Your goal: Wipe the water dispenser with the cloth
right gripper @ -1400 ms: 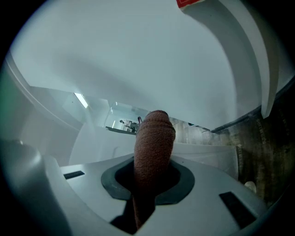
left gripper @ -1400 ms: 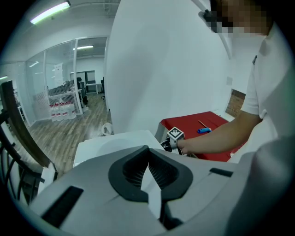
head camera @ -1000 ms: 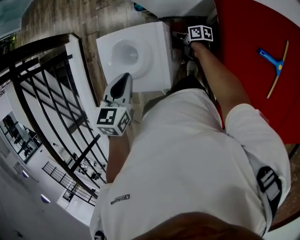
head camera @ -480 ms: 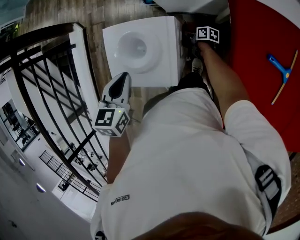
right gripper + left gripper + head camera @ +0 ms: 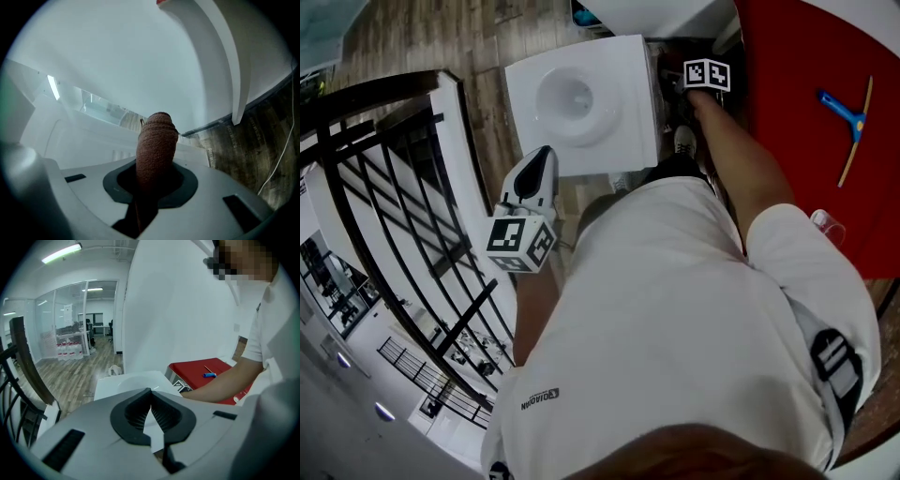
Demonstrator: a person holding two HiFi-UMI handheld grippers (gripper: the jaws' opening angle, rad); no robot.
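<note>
From the head view, we see only the marker cube [image 5: 706,75] of our right gripper [image 5: 151,174] beside the water dispenser [image 5: 581,103]. Its own view shows the jaws pinching the brown cloth [image 5: 157,140] near the white casing; contact is unclear. Our left gripper [image 5: 150,394] hovers nearby, its jaws pressed together and empty.
</note>
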